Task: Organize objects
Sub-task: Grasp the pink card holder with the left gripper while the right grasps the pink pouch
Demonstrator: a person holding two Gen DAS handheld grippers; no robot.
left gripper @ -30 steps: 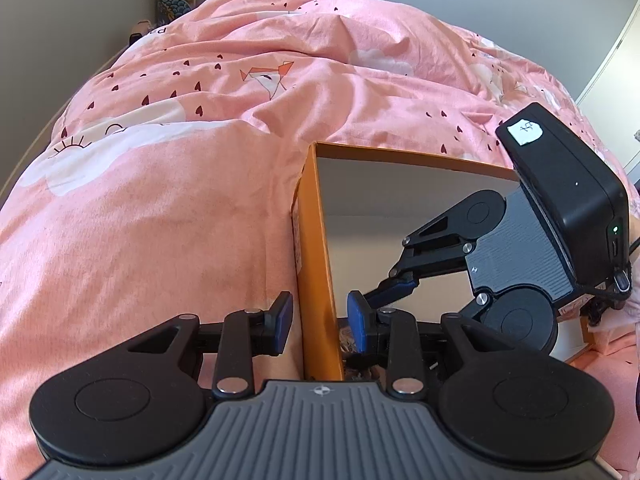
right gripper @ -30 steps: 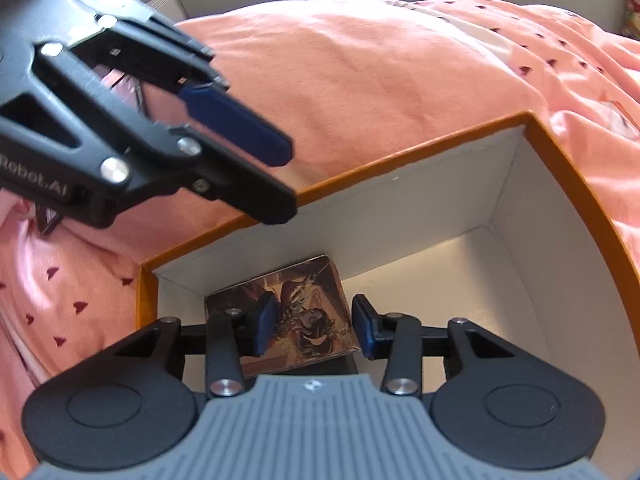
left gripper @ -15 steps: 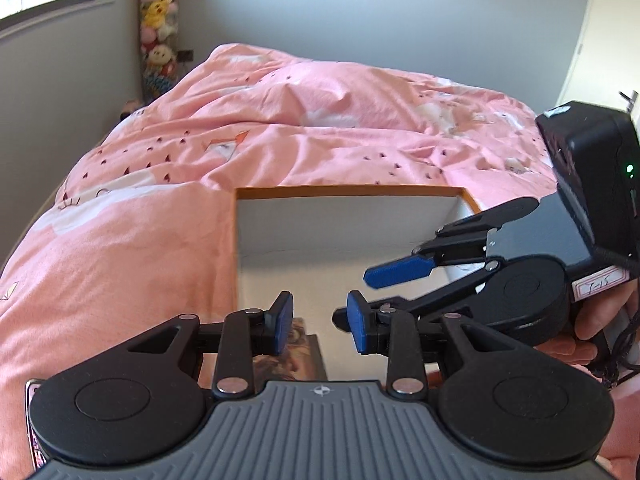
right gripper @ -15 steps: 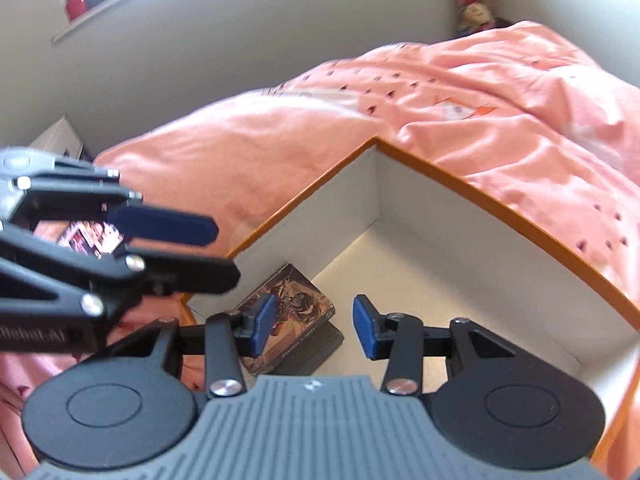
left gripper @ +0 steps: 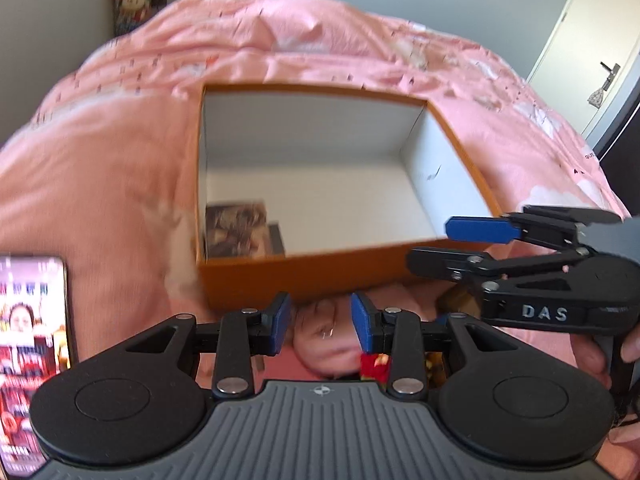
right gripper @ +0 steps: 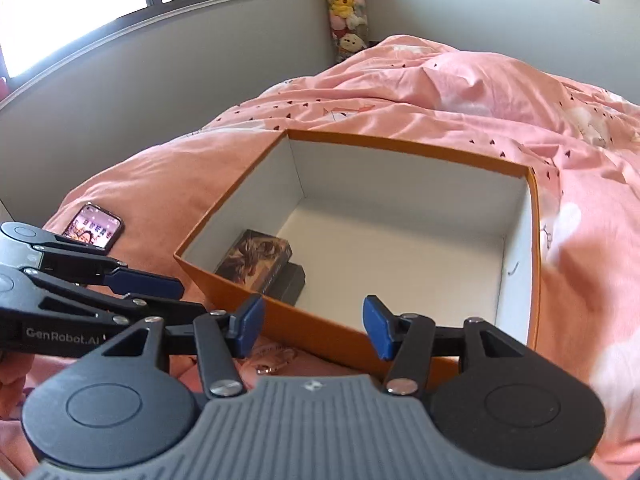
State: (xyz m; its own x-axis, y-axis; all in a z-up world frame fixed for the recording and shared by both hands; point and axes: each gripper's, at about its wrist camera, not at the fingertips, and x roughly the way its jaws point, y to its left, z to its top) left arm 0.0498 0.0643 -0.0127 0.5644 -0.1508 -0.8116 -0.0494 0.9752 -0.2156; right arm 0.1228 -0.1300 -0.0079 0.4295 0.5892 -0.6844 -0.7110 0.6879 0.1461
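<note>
An open orange box (left gripper: 320, 276) with a white inside sits on the pink duvet; it also shows in the right wrist view (right gripper: 312, 322). A dark illustrated card box (right gripper: 256, 256) lies in its near left corner, also seen in the left wrist view (left gripper: 236, 230), on a flat dark item (right gripper: 294, 284). My left gripper (left gripper: 320, 322) is open and empty, just in front of the box's near wall. My right gripper (right gripper: 314, 326) is open and empty, above the near wall. A small pink item (left gripper: 326, 344) and a red and yellow one (left gripper: 374, 366) lie under the left gripper.
A phone (left gripper: 28, 352) with a lit screen lies on the duvet left of the box, also in the right wrist view (right gripper: 94, 230). The pink duvet (right gripper: 480, 96) covers the bed. Plush toys (right gripper: 346, 4) stand in the far corner. A door (left gripper: 600, 48) is at right.
Both grippers have pulled back out of the box and risen, still open. The card box stays in the box's corner. The phone has come into view.
</note>
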